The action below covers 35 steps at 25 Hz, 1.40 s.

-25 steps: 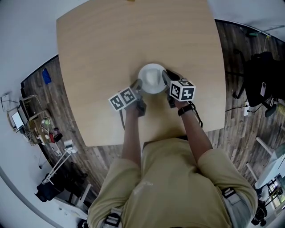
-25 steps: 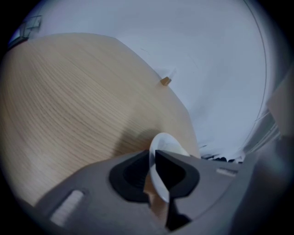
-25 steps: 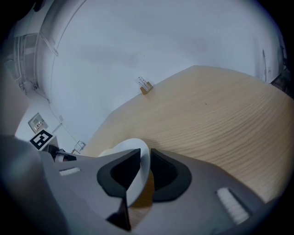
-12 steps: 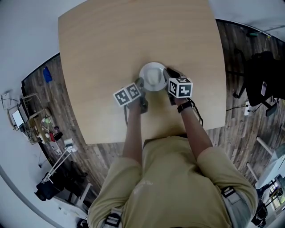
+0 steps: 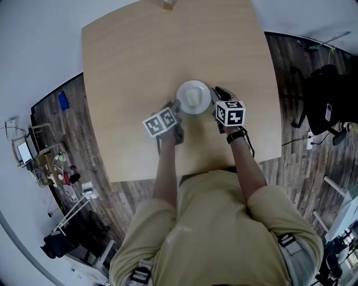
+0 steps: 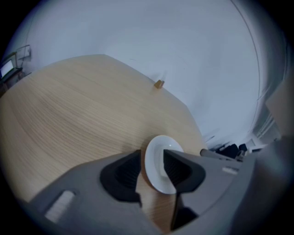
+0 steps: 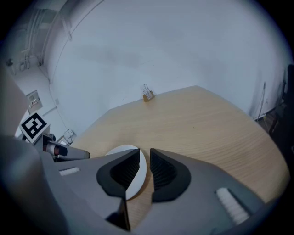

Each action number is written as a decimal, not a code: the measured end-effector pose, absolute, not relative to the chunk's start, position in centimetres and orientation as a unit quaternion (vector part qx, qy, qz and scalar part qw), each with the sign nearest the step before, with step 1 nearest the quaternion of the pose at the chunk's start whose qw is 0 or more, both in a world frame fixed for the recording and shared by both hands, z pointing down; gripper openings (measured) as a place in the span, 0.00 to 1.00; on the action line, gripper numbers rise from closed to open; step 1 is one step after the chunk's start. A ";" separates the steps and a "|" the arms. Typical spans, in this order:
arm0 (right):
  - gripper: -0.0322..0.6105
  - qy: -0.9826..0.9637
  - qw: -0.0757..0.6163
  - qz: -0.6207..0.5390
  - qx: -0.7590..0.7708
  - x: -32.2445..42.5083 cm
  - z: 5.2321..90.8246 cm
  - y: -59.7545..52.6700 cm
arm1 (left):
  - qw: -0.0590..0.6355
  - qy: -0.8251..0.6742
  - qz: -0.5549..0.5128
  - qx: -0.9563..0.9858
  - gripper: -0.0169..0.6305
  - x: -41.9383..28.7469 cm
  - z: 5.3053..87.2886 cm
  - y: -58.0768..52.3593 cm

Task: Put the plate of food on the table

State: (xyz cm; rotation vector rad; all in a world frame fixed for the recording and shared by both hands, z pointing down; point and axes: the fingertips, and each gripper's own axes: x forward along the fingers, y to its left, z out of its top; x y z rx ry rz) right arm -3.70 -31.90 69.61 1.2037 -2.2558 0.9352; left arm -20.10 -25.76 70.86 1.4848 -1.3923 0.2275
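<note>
A white plate (image 5: 193, 97) lies flat near the middle of the pale wooden table (image 5: 128, 61); I cannot make out any food on it. My left gripper (image 5: 175, 106) is at the plate's near-left rim. In the left gripper view its jaws (image 6: 151, 158) are opening, with the plate (image 6: 155, 170) rim loose in the gap between them. My right gripper (image 5: 217, 92) sits at the plate's right side. In the right gripper view its jaws (image 7: 145, 158) stand a narrow gap apart, and the plate (image 7: 120, 150) edge and a strip of table show between the pads.
A small tan object (image 5: 168, 4) stands at the table's far edge, also seen as a small block (image 6: 159, 84) and a small holder (image 7: 147, 94). White walls lie beyond it. A black chair (image 5: 330, 100) stands right of the table, and floor clutter (image 5: 50, 167) lies to the left.
The plate stays in place on the table. Both grippers have slid slightly back toward the near edge while staying at the plate's sides. The head view has shifted a little.
</note>
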 end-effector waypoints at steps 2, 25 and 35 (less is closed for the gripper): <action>0.16 -0.821 0.215 0.294 0.440 -3.2 67.6 -31.4 | 0.491 -0.587 0.098 0.637 0.27 -20.5 69.3 -25.5; 0.06 -0.868 0.067 0.043 0.490 -1.4 43.4 -18.6 | 0.083 -0.640 0.065 0.761 0.03 -16.9 44.8 -15.5; 0.06 -0.867 0.068 0.020 0.493 -1.6 42.1 -16.2 | 0.054 -0.654 0.040 0.753 0.03 -17.7 42.9 -12.8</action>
